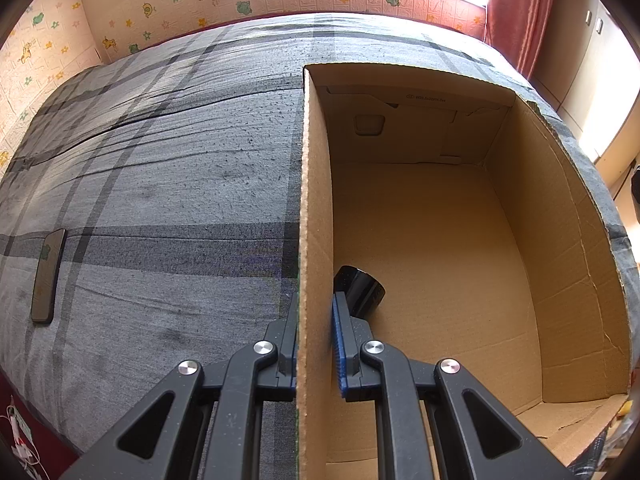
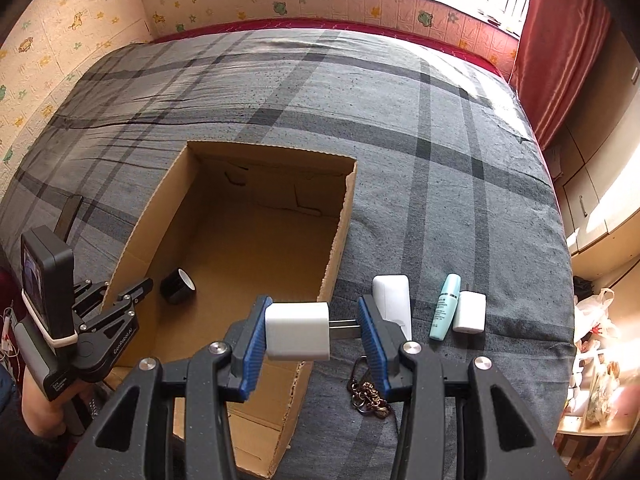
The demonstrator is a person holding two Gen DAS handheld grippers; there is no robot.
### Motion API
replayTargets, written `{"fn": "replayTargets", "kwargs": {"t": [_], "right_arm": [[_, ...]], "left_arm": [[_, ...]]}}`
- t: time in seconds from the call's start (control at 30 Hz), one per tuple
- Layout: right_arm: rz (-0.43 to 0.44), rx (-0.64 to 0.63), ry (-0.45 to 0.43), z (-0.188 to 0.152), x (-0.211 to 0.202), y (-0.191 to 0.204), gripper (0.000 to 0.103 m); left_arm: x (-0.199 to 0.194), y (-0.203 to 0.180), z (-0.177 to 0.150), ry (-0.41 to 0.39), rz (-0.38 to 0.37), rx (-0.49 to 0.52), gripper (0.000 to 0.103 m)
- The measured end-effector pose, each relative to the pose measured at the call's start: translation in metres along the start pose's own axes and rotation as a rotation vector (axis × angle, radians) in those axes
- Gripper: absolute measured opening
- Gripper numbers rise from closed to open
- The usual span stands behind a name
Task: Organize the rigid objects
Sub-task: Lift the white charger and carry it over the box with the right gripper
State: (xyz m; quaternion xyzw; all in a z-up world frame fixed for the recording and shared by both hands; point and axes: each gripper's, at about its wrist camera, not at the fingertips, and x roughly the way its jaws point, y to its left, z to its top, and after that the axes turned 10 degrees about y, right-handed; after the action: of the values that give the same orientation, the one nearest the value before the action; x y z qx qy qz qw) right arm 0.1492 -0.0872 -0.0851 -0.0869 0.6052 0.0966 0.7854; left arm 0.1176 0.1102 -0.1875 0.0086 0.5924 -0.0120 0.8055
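One brand mark was legible: "GenRoboAI", in white lettering on the black arm of the left tool (image 2: 138, 285), seen from the right wrist view. A small white label on that tool's handle was too small to read. Print on the cardboard box's inner wall (image 1: 426, 97) and on the turquoise tube (image 2: 443, 308) was blurred, unreadable.

A cardboard box (image 2: 256, 240) stands open on the bed (image 2: 440, 160). Inside it, near its left wall, lies a roll of tape (image 2: 178, 280). The left gripper (image 1: 316, 344) is clamped on that wall. The right gripper (image 2: 312, 332) holds a charger plug (image 2: 297, 332) above the box's right wall. To the right of the box, on the bed, lie a flat case (image 2: 394, 300), a tube (image 2: 445, 307) and a small box (image 2: 470, 311); a keychain (image 2: 368, 396) lies nearer. A phone (image 1: 48, 276) lies left of the box.
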Motion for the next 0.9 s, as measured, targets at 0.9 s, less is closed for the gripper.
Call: {"fn": "replayTargets", "kwargs": {"t": [0.9], "right_arm": [[0.024, -0.083, 0.118, 0.033, 0.068, 0.065, 0.047]], "left_arm": [[0.000, 0.001, 0.000, 0.000, 0.001, 0.002, 0.014]]}}
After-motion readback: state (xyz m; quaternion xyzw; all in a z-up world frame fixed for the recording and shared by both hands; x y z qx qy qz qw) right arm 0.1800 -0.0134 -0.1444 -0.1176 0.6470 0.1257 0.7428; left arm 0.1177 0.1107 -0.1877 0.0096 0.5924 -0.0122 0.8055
